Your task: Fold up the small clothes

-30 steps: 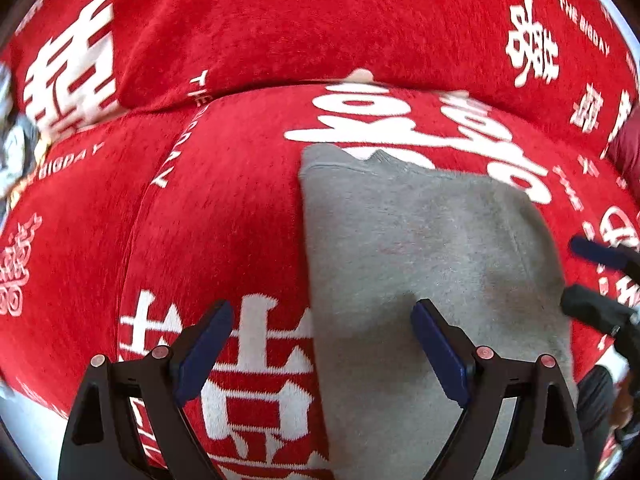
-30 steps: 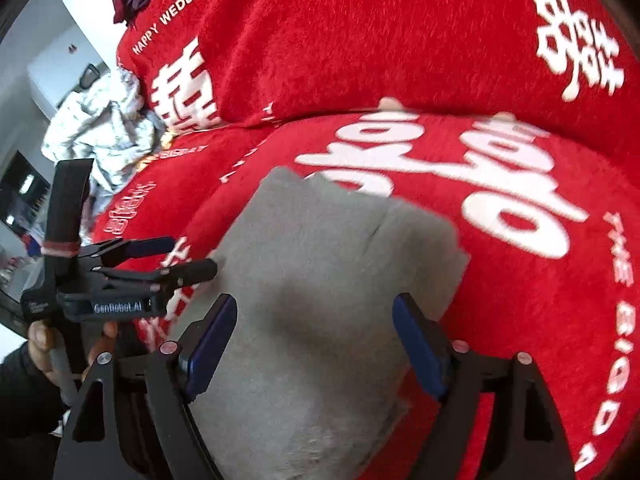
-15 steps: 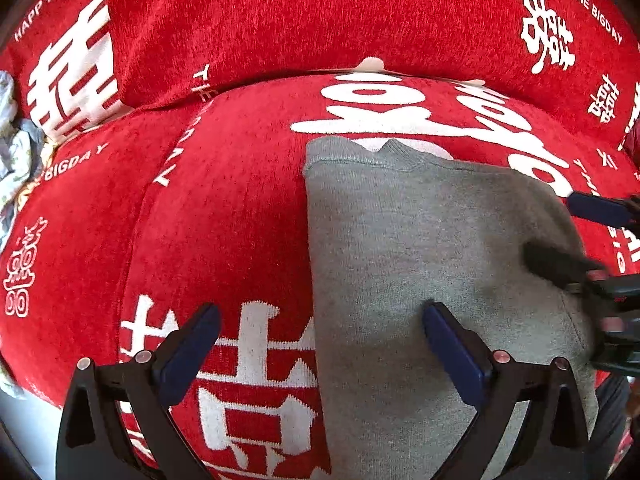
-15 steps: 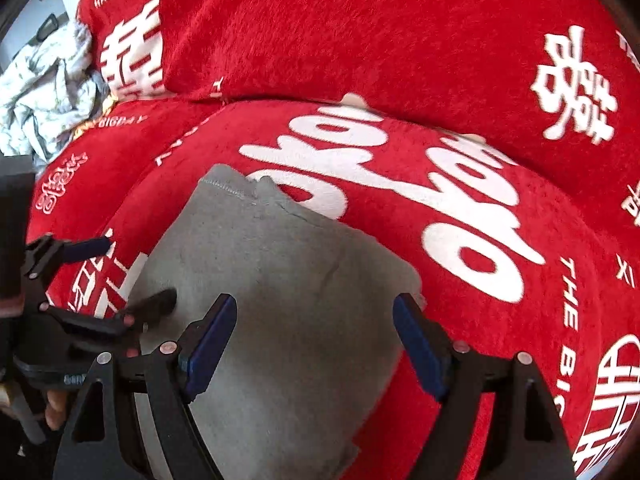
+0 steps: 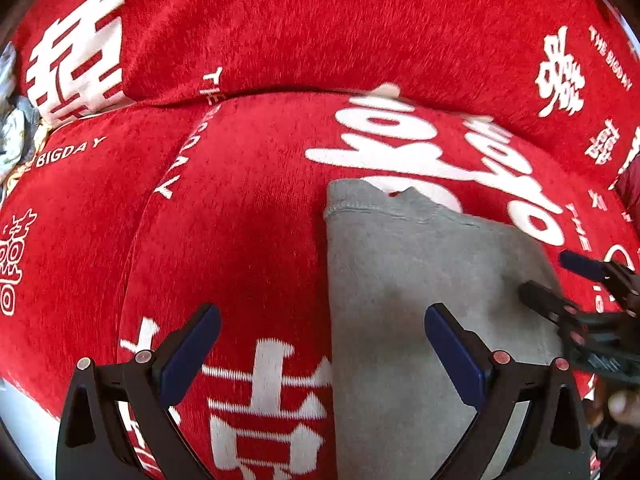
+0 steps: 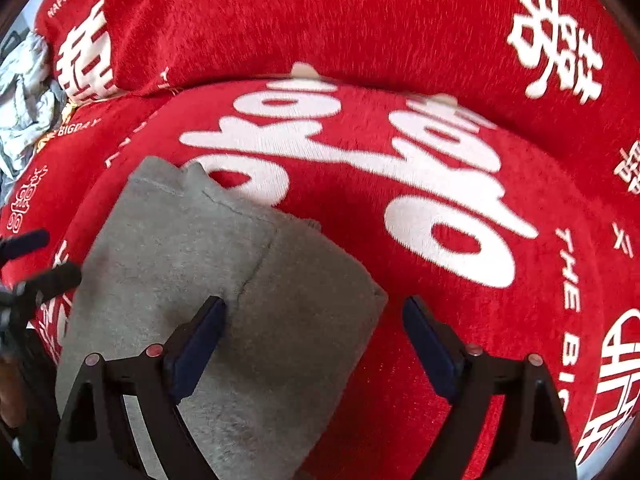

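A grey knit garment (image 5: 420, 300) lies folded flat on the red sofa seat, its hem edge toward the backrest; it also shows in the right wrist view (image 6: 224, 280). My left gripper (image 5: 320, 344) is open and empty, straddling the garment's left edge just above it. My right gripper (image 6: 312, 340) is open and empty over the garment's right edge. The right gripper shows at the right of the left wrist view (image 5: 568, 280). The left gripper shows at the left edge of the right wrist view (image 6: 36, 256).
The sofa wears a red plush cover (image 5: 240, 220) with white characters and lettering. The backrest cushion (image 6: 320, 12) rises behind the seat. A pile of pale crumpled clothes (image 6: 24, 92) lies at the far left of the sofa.
Both grippers stayed open. The right gripper swung right, so the garment sits further left in its view. The left gripper shifted slightly and the right one drew back from over the garment.
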A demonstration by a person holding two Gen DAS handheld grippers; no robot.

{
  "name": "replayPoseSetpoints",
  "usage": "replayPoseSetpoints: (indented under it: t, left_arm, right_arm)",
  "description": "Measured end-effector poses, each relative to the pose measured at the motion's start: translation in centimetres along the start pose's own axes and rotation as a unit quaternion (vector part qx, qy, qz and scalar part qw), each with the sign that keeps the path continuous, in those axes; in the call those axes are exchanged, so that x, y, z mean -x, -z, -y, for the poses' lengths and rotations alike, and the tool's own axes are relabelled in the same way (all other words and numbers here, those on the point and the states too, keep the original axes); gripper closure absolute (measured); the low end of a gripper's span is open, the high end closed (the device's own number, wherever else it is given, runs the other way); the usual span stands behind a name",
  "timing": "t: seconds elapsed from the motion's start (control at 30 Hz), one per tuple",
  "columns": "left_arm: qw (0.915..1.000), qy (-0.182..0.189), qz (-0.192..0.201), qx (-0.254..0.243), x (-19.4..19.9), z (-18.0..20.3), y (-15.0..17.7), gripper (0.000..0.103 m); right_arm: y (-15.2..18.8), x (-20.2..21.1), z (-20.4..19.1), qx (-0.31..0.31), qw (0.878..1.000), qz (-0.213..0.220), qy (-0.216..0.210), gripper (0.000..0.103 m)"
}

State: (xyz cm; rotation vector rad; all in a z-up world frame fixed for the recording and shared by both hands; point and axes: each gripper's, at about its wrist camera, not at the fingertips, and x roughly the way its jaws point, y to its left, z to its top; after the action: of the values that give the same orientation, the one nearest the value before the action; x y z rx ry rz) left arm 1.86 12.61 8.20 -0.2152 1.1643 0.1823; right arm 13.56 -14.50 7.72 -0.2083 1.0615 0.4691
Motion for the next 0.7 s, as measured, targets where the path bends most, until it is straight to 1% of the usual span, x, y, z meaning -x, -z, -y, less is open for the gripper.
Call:
replayPoseSetpoints:
  t: [0.03,0.07,0.1,0.13,0.17,0.2,0.27,0.3,0.33,0.4,0.47,0.57,0.63,0.7]
  left_arm:
    - [0.9998,-0.015,-0.004,-0.014,-0.7,0.4,-0.3,0.001]
    - [0.9989,-0.035,-0.008,-0.029,-1.4,0.8,-0.5,0.001]
    - [0.9972,-0.059,-0.016,-0.043,-2.3,1.1,-0.7,0.001]
    - [0.9954,-0.075,-0.034,-0.049,-3.6,1.2,-1.0,0.001]
    - [0.9959,-0.067,-0.044,-0.043,-4.2,1.0,-1.2,0.0]
    - [0.9968,-0.057,-0.047,-0.031,-4.5,0.7,-1.4,0.0]
    - [0.9971,-0.048,-0.057,-0.014,-4.5,0.2,-2.0,0.0]
    - [0.9974,-0.051,-0.05,-0.008,-3.8,0.0,-2.2,0.0]
    - [0.9979,-0.053,-0.036,-0.008,-3.0,0.0,-2.1,0.0]
    - [0.9984,-0.049,-0.019,-0.018,-1.5,0.2,-1.5,0.0]
    - [0.9991,-0.032,-0.007,-0.029,0.1,0.5,0.0,0.0]
    - [0.9985,-0.013,-0.003,-0.053,1.6,1.5,2.4,0.0]
    - [0.9973,-0.01,0.005,-0.072,2.5,2.6,4.3,0.0]
    - [0.9963,-0.018,0.008,-0.084,3.0,3.1,5.6,0.0]
  right_arm:
    - [-0.2,0.2,-0.4,0.006,1.0,0.006,-0.008,0.012]
    - [-0.4,0.1,-0.8,0.016,1.0,0.009,-0.006,0.012]
    - [-0.7,-0.3,-1.2,0.032,0.999,0.01,0.013,0.012]
    - [-0.9,-1.0,-1.2,0.041,0.999,0.006,0.032,0.012]
    - [-1.0,-1.9,-0.9,0.046,0.998,-0.003,0.052,0.012]
    - [-1.0,-3.1,0.0,0.038,0.998,-0.014,0.051,0.012]
    - [-1.1,-3.6,1.8,-0.004,0.999,-0.022,0.023,0.005]
    - [-1.1,-3.4,2.3,-0.018,0.999,-0.025,0.017,0.005]
    - [-1.0,-2.7,2.4,-0.019,1.0,-0.018,0.015,0.005]
    - [-0.5,-1.0,1.8,0.006,1.0,0.001,0.02,0.005]
    - [0.8,0.9,1.0,0.037,0.999,0.016,0.012,0.005]
    - [3.3,3.6,0.2,0.065,0.997,0.036,0.007,0.005]
    - [4.7,4.5,0.0,0.065,0.997,0.039,0.007,0.005]
    - [6.3,5.3,-0.1,0.061,0.997,0.038,0.008,0.005]
